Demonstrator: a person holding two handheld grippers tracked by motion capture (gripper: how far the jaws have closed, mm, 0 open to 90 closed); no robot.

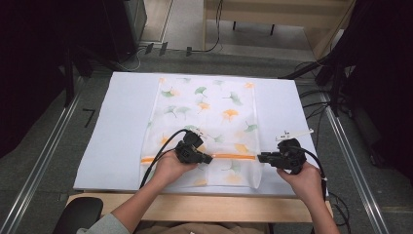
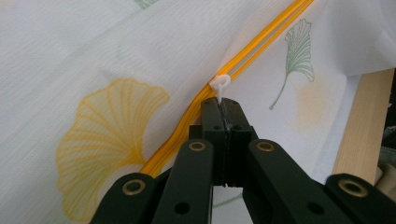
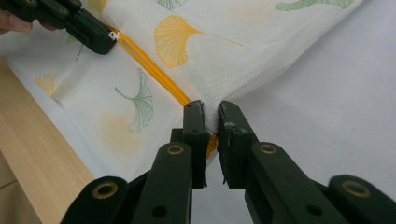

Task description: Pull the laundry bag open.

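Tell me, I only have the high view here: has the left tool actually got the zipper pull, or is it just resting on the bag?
Observer: The left tool is shut on the white zipper pull; its ring sticks out past the tips.
Operator: And the right one?
Observer: The right tool pinches the edge of the mesh bag where the orange zipper ends; fabric bunches between its jaws.
Operator: Is the zipper open ahead of the pull?
Observer: In the left gripper view the two orange rows run closed beyond the pull.
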